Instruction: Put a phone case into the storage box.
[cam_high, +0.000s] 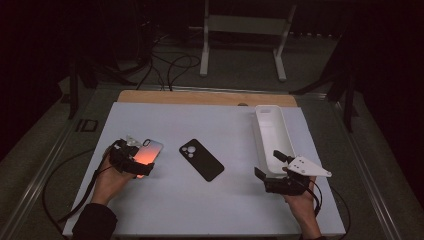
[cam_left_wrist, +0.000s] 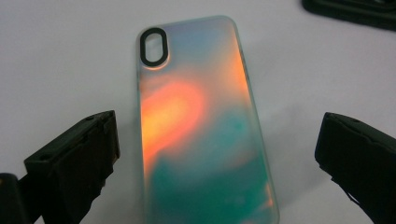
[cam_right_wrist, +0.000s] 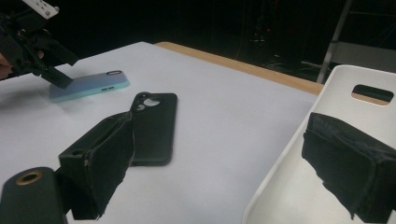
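Left gripper view puts your left gripper (cam_left_wrist: 217, 154) right over the iridescent phone case (cam_left_wrist: 205, 135), its jaws spread wide to either side of the lower end, neither one touching the edges. The case lies flat on the white table (cam_left_wrist: 56, 56), camera cutout pointing away from you. By the look of it you are lining up a grasp across the width, so the next move calls for lowering until both pads flank the case's long edges, then closing squarely; the glossy back may let it slip if you pinch off-centre.

Your right gripper (cam_high: 275, 167) is spread as well, empty, one jaw over the near end of the white tray (cam_high: 270, 135) and the other outside its wall. Farther out, between the two grippers, the black phone case (cam_high: 201, 159) lies flat and untouched, well apart from both. Beyond it the table's wooden edge (cam_high: 200, 96) shows.
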